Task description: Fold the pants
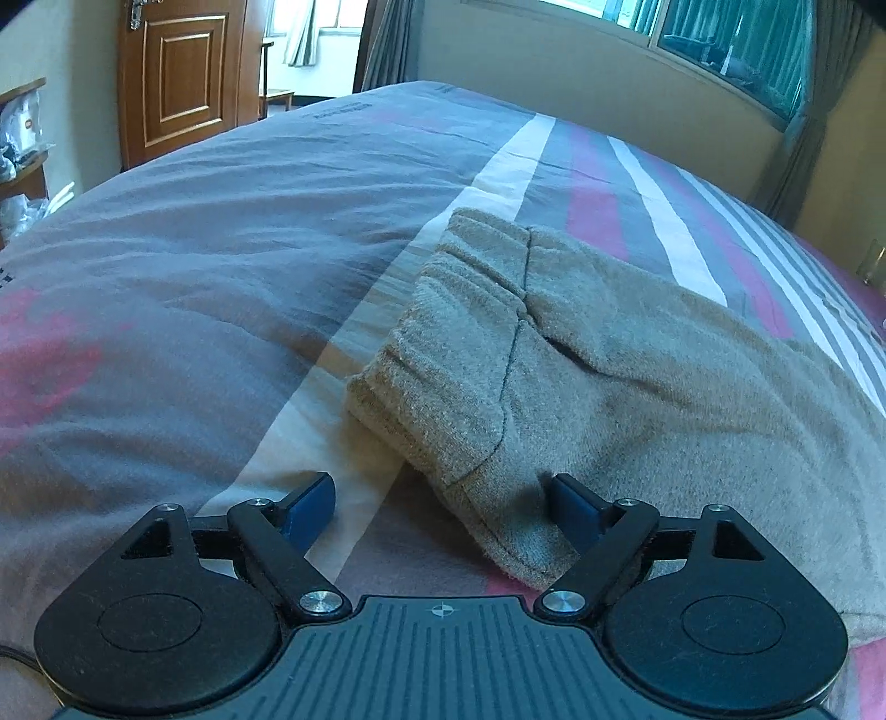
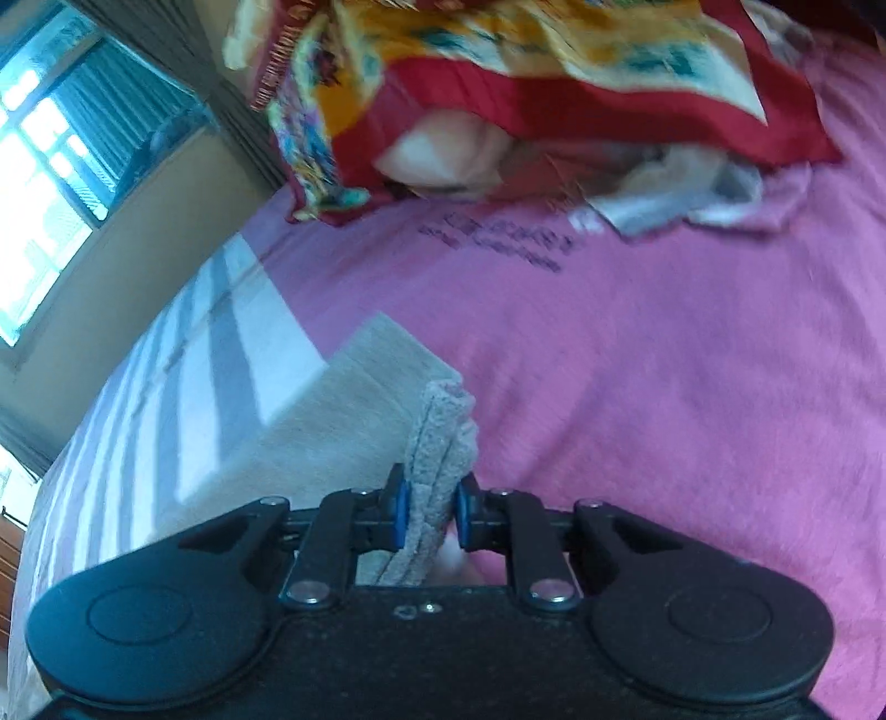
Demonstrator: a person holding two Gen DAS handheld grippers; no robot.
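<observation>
A bedroom with a panelled wooden door [image 1: 180, 83], curtained windows [image 1: 736, 50] and a bed spread with a soft cover [image 1: 221, 249] in grey, pink and white stripes. The pants [image 1: 581, 354], a fuzzy beige-grey knit with a ribbed waistband and a slit pocket, lie flat on the cover just ahead of the left gripper [image 1: 443, 498]. Its blue-padded jaws stand spread wide and released; one corner of the waistband lies between them, the right pad at the fabric's edge, the left pad resting on bare cover. In the right wrist view, the right gripper [image 2: 431, 507] is clenched on a bunched, doubled edge of the pants [image 2: 354, 410], the thick pile squeezed between its blue pads, the rest of the garment spreading away to the gripper's left. Beyond it lies a red and yellow patterned cloth [image 2: 498, 72], blurred.
</observation>
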